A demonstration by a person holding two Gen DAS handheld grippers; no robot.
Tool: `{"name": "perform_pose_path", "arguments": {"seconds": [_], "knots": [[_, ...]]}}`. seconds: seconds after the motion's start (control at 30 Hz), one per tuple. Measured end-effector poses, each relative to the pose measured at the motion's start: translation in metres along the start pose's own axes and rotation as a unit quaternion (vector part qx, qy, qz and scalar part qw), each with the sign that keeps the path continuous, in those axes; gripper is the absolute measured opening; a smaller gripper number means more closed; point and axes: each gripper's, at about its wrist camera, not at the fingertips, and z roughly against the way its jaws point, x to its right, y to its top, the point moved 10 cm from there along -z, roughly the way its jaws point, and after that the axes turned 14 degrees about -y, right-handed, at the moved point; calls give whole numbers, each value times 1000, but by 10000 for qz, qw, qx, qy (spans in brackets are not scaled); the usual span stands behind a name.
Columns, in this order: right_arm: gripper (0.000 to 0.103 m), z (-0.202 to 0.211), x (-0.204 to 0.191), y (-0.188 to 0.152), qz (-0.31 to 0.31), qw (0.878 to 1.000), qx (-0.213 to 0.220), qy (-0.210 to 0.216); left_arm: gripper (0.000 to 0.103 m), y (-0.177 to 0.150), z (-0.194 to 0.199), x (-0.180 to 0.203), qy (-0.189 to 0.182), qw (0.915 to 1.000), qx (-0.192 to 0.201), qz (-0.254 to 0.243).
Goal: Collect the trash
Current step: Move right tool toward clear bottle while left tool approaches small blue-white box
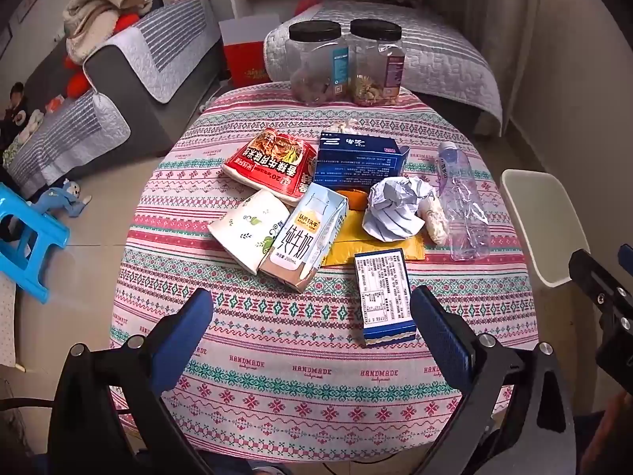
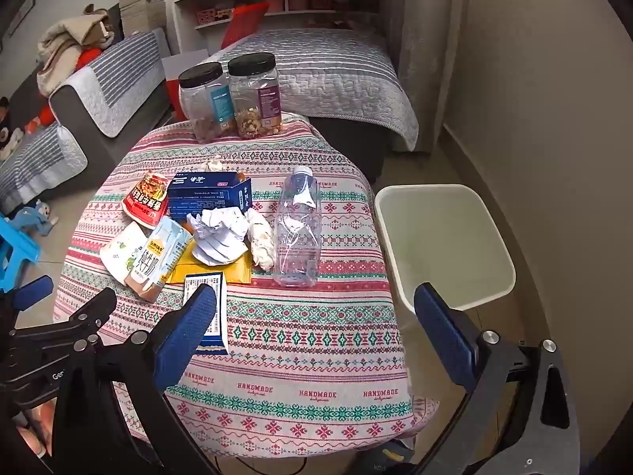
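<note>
Trash lies in a heap on the patterned tablecloth (image 1: 277, 356): a red noodle cup (image 1: 269, 162), a flattened white paper cup (image 1: 247, 233), a milk carton (image 1: 304, 237), a blue box (image 1: 360, 158), crumpled paper (image 1: 395, 209), a clear plastic bottle (image 1: 463, 206) and a small blue-edged box (image 1: 381, 297). My left gripper (image 1: 310, 312) hovers open over the near cloth, nothing between its fingers. In the right wrist view my right gripper (image 2: 316, 312) is open above the table's near right part, the bottle (image 2: 298, 229) ahead of it. A white bin (image 2: 443, 245) stands on the floor at the table's right.
Two black-lidded clear jars (image 1: 316, 63) (image 1: 378, 63) stand at the table's far edge. A yellow packet (image 1: 376, 245) lies under the paper. A blue stool (image 1: 23, 237) and a soft toy (image 1: 63, 198) are on the floor at left. Grey sofas lie behind.
</note>
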Motion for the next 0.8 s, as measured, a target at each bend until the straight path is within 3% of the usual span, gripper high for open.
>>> {"name": "perform_pose_path", "arguments": {"seconds": [0.4,0.8], "knots": [[96,-11,-7,-10,252,9996,-99,-68,97,-3,-3,-10,14,9999,-76,148],[96,-14,-13,-9,223,9992,-266,201,97,-3,-5,-17,-39,9994,-51,334]]}}
